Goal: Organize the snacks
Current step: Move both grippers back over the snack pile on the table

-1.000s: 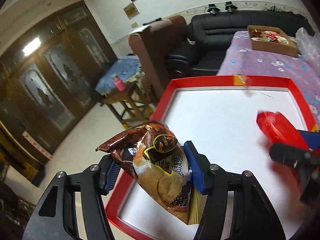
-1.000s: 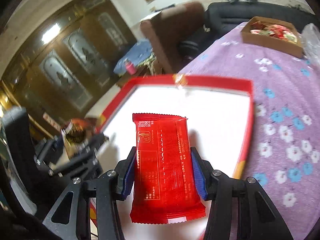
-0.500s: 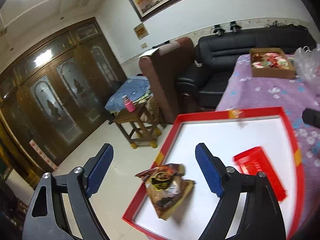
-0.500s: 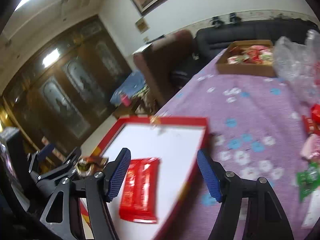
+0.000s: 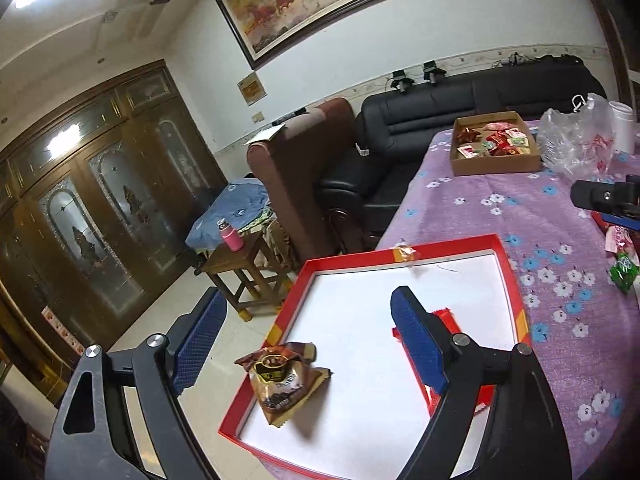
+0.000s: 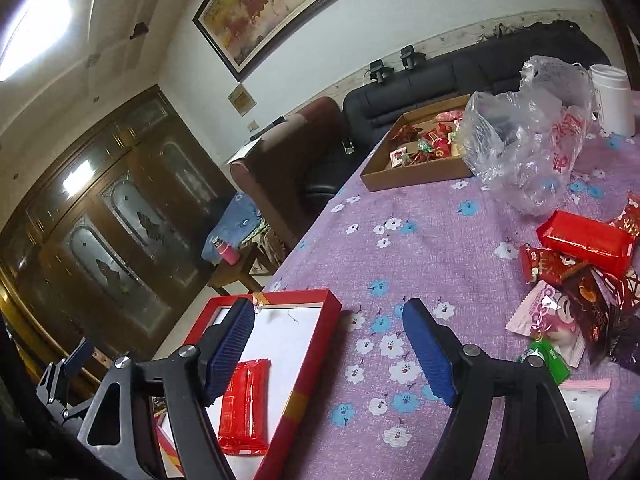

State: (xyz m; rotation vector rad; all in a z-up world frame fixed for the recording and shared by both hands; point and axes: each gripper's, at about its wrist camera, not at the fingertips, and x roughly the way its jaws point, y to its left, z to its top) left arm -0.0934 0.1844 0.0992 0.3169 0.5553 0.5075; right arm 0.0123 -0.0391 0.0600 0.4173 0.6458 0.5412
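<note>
Both packets dropped in the red tray [image 5: 516, 280] — I was between picks.
Left gripper [image 5: 308, 336] stood wide, empty; right gripper [image 6: 332, 350] had just been opening, empty; brown packet [image 5: 282, 382] and red packet [image 6: 244, 408] lay inside — next grab was from the snack pile [image 6: 576, 280].

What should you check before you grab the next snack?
1. Left gripper empty and open: ok.
2. Right gripper empty and open, jaws just widened: ok.
3. Brown snack lying inside the red tray: ok.
4. Red packet flat in the tray: ok.
5. More snacks waiting on the purple cloth: ok.
6. Which one sits loose enough to pick: cannot tell.
</note>
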